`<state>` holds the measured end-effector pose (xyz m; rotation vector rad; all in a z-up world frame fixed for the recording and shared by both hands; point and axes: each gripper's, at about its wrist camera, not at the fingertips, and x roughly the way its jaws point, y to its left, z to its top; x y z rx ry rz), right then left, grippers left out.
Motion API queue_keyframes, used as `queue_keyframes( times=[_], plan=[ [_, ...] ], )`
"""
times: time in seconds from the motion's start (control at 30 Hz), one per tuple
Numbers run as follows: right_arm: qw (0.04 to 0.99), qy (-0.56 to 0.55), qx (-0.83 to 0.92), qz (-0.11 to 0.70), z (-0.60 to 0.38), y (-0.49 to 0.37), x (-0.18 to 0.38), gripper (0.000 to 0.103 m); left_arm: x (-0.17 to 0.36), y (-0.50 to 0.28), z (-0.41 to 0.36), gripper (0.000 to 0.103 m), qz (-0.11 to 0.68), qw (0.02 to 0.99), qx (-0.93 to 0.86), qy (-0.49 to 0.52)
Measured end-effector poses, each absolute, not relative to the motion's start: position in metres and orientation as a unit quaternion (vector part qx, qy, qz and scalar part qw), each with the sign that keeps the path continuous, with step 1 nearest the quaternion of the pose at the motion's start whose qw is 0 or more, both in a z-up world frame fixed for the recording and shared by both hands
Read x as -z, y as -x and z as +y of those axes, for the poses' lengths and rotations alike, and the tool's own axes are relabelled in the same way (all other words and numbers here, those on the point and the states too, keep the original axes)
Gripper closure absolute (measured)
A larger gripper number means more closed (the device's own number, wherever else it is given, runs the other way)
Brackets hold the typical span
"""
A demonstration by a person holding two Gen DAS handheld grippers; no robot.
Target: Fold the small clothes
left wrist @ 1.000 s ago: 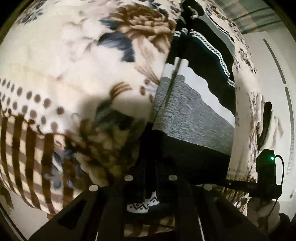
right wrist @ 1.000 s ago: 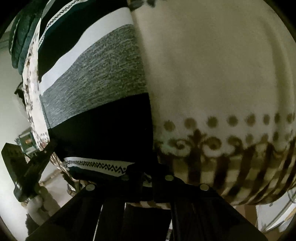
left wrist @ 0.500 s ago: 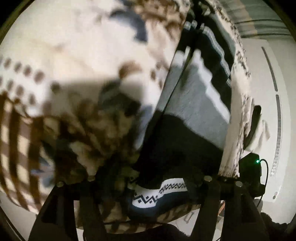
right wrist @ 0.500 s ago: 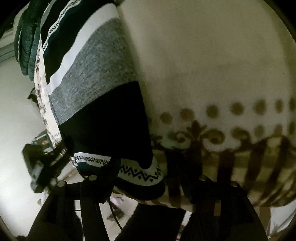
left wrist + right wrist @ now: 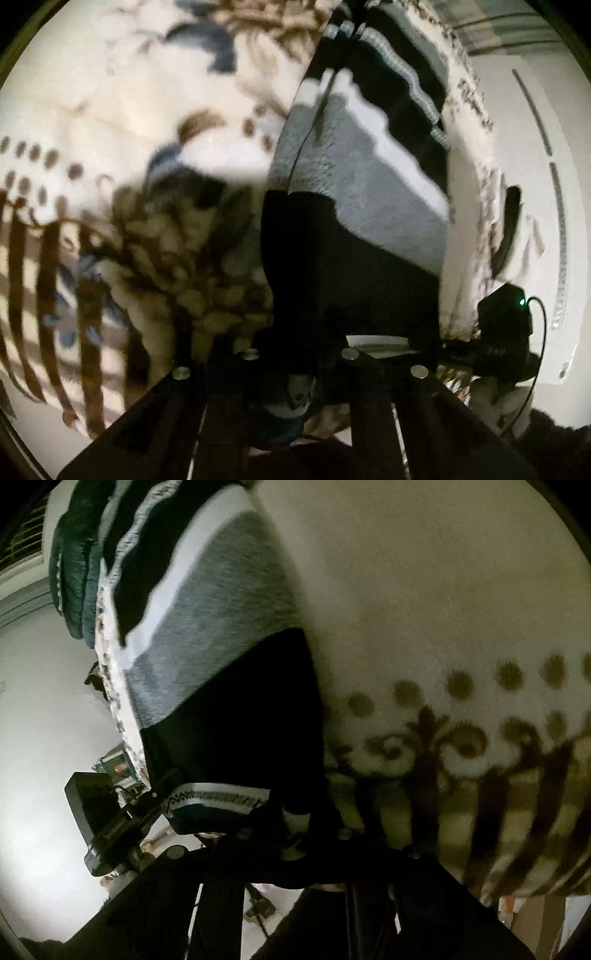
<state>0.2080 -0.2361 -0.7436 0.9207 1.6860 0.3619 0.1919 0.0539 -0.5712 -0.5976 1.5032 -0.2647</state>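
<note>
A striped garment [image 5: 354, 206] with black, grey and white bands lies flat on a cream floral blanket [image 5: 122, 110]. Its patterned hem is at the near end. My left gripper [image 5: 299, 360] is shut on the hem at the garment's near left corner. In the right wrist view the same garment [image 5: 221, 627] runs up and to the left, and my right gripper [image 5: 314, 830] is shut on its patterned hem [image 5: 218, 797] at the near right corner. The other gripper's body shows in each view: the right one beside the left wrist view [image 5: 506, 332], the left one in the right wrist view [image 5: 99, 827].
The blanket [image 5: 443, 609] has brown dots and brown stripes along its near border. A dark green padded item [image 5: 74, 572] lies at the far end of the garment. A white wall [image 5: 546, 184] stands beside the blanket's edge.
Both grippers opened half a second ago with the hem loose between the fingers. Now both have shut again on the hem's near corners.
</note>
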Motion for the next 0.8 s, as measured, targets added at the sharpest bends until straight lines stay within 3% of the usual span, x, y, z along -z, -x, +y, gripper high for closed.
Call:
queue_keyframes(
  times=[0.27,0.47,0.8],
  plan=[
    [0.617,-0.411,-0.184,0.645,-0.246,-0.248,0.658,0.093,0.494,-0.241,0.059,0.094,0.595,0.720,0.139,0.330],
    [0.677,-0.421,-0.186,0.574,-0.271,-0.339,0.592,0.093,0.450,-0.353,0.044,0.094,0.524,0.756,0.179,0.351],
    [0.738,-0.413,-0.142,0.514,-0.306,-0.554,0.560,0.093,0.477,-0.559,0.041,0.094,0.511,0.754,0.178,0.372]
  ],
)
